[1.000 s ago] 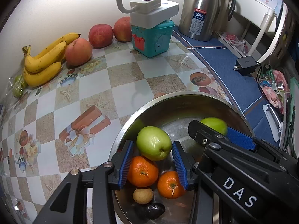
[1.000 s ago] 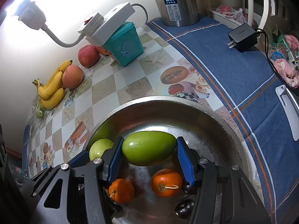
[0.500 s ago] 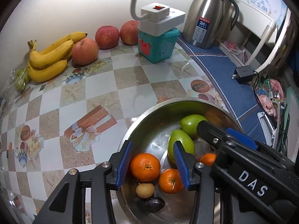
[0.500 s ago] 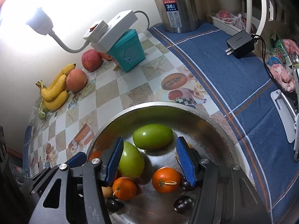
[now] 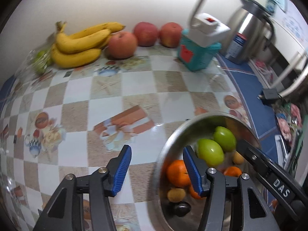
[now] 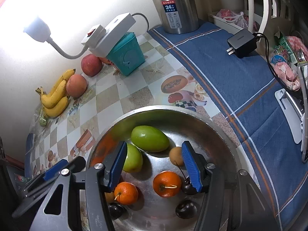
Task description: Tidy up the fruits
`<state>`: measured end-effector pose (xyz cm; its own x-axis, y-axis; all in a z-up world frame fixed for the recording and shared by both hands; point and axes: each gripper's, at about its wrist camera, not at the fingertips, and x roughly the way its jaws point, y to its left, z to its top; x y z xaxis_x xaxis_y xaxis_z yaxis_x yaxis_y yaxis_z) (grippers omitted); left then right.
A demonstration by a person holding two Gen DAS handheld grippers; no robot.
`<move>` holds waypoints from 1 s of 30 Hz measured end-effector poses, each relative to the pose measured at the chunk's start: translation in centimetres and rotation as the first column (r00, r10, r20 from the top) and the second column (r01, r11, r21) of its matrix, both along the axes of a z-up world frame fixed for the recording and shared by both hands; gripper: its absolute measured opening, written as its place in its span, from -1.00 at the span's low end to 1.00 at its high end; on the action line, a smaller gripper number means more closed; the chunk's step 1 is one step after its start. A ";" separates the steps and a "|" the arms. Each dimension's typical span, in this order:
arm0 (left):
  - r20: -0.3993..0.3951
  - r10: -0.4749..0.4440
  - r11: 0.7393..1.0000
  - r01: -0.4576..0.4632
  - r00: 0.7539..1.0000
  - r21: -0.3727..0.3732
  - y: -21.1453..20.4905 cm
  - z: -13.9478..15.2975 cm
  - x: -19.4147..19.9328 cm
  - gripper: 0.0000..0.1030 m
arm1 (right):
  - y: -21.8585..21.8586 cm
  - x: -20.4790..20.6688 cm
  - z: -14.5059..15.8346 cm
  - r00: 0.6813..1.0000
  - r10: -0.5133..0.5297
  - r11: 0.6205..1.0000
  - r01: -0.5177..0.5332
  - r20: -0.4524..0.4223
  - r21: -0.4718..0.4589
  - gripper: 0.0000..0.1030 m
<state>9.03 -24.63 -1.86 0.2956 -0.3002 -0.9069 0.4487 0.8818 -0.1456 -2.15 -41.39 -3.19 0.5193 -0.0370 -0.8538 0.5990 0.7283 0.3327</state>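
Note:
A steel bowl holds a green mango, a green apple, several oranges, dark plums and a small brown fruit. My right gripper is open and empty above the bowl. My left gripper is open and empty over the bowl's left rim and the tablecloth. Bananas and three red apples lie by the far wall; they also show in the right wrist view.
A teal box with a white power strip on top stands near the apples. A steel thermos stands at the back. A black charger lies on the blue cloth. A bag of green fruit sits left of the bananas.
Both grippers let go of their green fruits into the bowl and lifted back. My left gripper has swung left, off the bowl toward the checkered cloth.

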 end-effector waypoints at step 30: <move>0.042 0.237 0.956 -0.241 0.971 0.169 4.3 -0.9 1.7 1.00 | 3.1 1.5 -0.2 0.991 0.119 0.984 -0.125 -0.057 -0.130 0.96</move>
<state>10.77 -20.29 -2.75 0.3591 -0.0592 -0.9314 0.2233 0.9744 0.0242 -0.64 -38.30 -3.35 0.4849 -0.0914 -0.8698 0.5162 0.8328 0.2002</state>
